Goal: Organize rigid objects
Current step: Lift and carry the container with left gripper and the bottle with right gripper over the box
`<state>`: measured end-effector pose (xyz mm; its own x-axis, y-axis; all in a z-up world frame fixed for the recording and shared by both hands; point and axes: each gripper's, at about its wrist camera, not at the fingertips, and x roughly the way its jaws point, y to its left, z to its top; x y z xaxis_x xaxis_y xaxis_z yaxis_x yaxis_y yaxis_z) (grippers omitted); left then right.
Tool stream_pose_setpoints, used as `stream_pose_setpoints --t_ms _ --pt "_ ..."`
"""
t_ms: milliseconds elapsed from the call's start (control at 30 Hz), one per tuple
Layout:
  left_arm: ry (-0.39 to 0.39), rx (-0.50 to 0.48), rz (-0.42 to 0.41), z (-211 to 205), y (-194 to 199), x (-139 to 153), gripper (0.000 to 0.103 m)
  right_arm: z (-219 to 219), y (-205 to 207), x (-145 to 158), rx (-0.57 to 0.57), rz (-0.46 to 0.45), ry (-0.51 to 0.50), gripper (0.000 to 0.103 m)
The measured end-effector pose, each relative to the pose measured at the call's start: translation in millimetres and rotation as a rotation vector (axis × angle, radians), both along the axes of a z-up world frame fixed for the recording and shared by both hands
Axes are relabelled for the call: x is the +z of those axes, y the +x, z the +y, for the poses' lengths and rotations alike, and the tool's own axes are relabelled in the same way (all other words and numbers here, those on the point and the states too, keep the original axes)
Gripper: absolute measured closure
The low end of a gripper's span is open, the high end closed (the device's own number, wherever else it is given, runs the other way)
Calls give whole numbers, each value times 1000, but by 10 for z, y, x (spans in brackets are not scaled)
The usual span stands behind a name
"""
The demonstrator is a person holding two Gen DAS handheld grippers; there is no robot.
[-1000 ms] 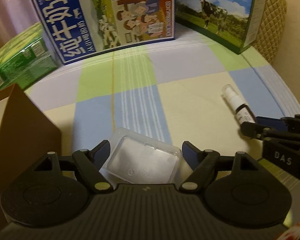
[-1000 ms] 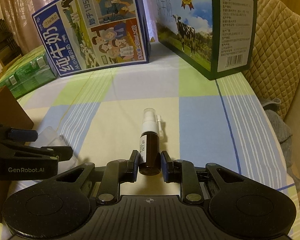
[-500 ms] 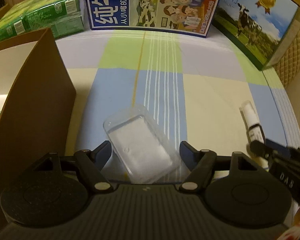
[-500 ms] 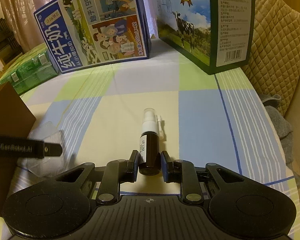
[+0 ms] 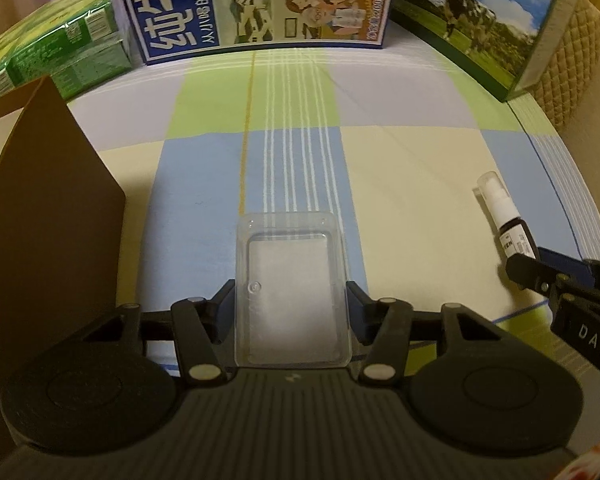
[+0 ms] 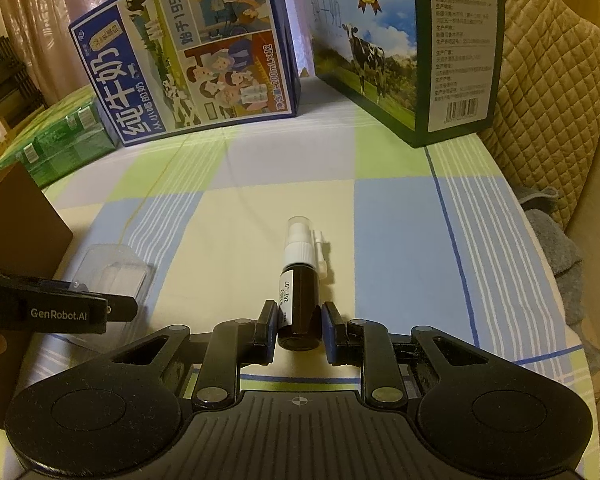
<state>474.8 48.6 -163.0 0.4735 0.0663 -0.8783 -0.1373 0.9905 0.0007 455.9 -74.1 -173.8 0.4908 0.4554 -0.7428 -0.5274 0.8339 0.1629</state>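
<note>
Checked cloth in pale blue, green and cream [image 5: 400, 168] covers the surface, with a blue milk carton box [image 6: 188, 64] and a green cow-printed box [image 6: 412, 52] standing at the back. Left wrist view gives us the clear rectangular plastic case [image 5: 292, 292] lying flat between the left gripper [image 5: 291, 300] jaws, which are closing, pads right at its long sides, and a brown cardboard flap [image 5: 48, 208] rising just beside it. Right wrist view shows what that one only glimpses: the dark brown spray bottle with a white pump [image 6: 300, 292] lying on a cream square, its base clamped in the right gripper [image 6: 299, 330]. Against a second ago, the case has swung from slanted to square with the jaws, which have narrowed; the bottle grip is unchanged.
</note>
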Motion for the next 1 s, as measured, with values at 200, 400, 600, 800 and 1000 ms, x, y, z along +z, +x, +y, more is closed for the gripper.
stream_pose_setpoints --t_ms 200,400,600,800,1000 --pt "13 -26 -29 -45 -67 86 52 -42 -83 77 2 -9 4 83" --pt "12 -37 -73 -63 -171 289 52 -99 -225 229 15 -29 17 83" --pt "-5 -39 -132 -29 -351 611 52 -120 -435 506 44 -64 45 83" --pt "-20 -25 -205 110 -628 957 52 -7 -727 865 104 -115 86 83" --pt "-18 19 -262 423 -962 1245 52 271 -1110 1193 188 -150 142 83"
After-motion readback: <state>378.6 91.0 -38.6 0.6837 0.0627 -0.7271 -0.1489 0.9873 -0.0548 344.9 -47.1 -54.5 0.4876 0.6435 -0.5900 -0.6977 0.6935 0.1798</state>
